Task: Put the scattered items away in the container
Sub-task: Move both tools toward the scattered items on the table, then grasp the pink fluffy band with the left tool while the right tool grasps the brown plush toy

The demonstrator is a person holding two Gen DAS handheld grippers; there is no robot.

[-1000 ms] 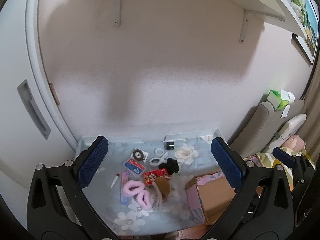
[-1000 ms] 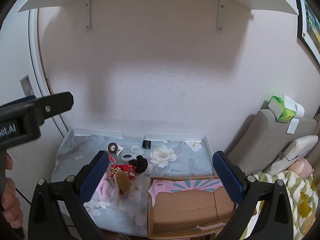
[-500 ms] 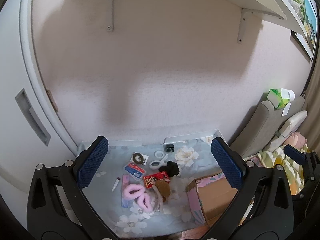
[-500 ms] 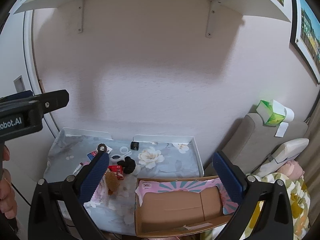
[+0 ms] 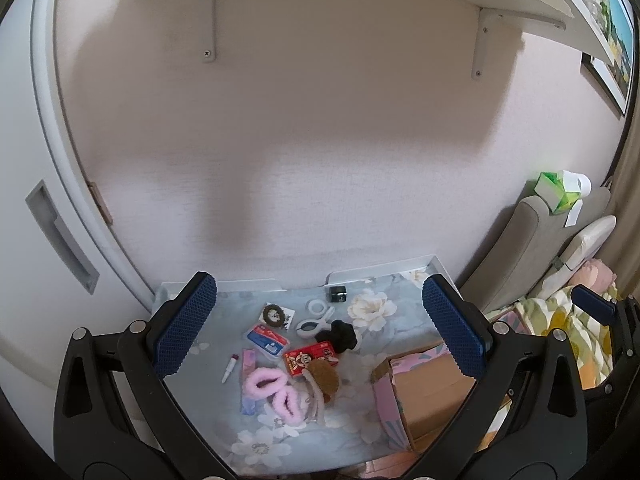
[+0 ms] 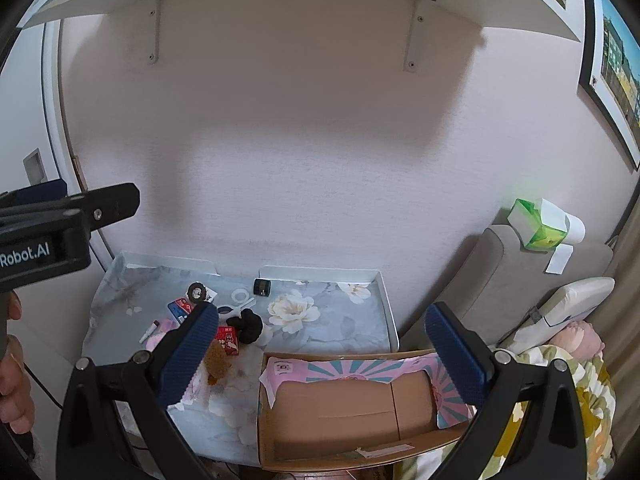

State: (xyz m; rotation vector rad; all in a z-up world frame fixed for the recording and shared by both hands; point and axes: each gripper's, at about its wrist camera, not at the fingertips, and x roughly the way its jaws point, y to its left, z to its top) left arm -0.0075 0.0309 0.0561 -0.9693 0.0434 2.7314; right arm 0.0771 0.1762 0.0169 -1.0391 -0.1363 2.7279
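Both grippers, left gripper [image 5: 320,328] and right gripper [image 6: 322,354], hover spread apart, empty. Clutter ahead of left; box [image 6: 352,412] below right (nothing inside). Descend on pink scrunchie [image 5: 266,385] squarely.

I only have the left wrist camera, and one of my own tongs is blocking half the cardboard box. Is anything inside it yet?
Observer: No. The right wrist view shows the whole cardboard box, and its floor is bare cardboard.
Operator: What are the right tongs doing?
Observer: The right tongs are open and hold nothing. They are raised, looking down over the box.
Operator: How do my left tongs look from that side?
Observer: The left tongs are raised at the table's left end, touching nothing. The person's hand grips the handle below them.
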